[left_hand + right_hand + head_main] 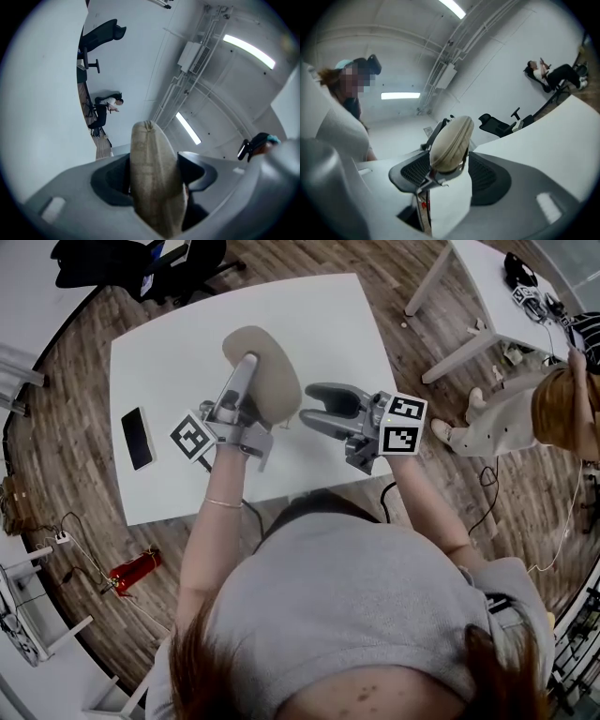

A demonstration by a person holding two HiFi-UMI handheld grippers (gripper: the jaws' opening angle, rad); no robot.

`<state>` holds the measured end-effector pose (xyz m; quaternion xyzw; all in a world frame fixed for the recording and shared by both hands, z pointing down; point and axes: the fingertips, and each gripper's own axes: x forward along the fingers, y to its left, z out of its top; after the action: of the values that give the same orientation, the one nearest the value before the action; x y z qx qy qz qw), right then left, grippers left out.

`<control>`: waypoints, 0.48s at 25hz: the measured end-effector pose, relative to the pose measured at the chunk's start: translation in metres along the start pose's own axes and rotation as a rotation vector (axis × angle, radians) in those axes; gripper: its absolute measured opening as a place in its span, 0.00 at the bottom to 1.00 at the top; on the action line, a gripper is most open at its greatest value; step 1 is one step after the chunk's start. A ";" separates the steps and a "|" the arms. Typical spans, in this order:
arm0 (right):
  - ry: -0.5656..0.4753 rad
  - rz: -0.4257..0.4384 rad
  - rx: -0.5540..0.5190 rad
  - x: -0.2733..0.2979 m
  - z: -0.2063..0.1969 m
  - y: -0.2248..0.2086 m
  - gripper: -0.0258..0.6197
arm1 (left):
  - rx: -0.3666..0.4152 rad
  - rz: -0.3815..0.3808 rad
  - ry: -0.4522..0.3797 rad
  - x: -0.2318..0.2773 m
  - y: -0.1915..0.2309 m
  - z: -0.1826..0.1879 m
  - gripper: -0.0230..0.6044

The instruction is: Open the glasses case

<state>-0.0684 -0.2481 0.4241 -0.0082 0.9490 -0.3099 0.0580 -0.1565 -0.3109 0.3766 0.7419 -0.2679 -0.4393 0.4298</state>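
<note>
A beige fabric glasses case (269,367) is held up on edge above the white table (159,352). My left gripper (242,381) is shut on its near left side. In the left gripper view the case (152,178) fills the gap between the jaws (154,190) and sticks out past them. My right gripper (307,418) is just right of the case with its tips close to the case's edge. In the right gripper view the jaws (450,173) stand wide apart and the case (451,140) shows beyond them, closed along its seam, with no pad pressing on it.
A black phone (137,438) lies on the table's left part. A second white table (487,296) stands at the upper right with a person (553,409) beside it. A dark office chair (141,263) is at the upper left; a red thing (131,570) lies on the floor.
</note>
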 end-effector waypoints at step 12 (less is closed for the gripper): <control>-0.038 -0.025 0.347 0.037 -0.009 -0.009 0.44 | 0.165 0.116 0.080 -0.020 0.019 -0.012 0.53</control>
<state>-0.1061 -0.2518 0.4325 -0.0159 0.8797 -0.4697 0.0726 -0.1554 -0.2999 0.4048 0.7749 -0.3283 -0.3603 0.4023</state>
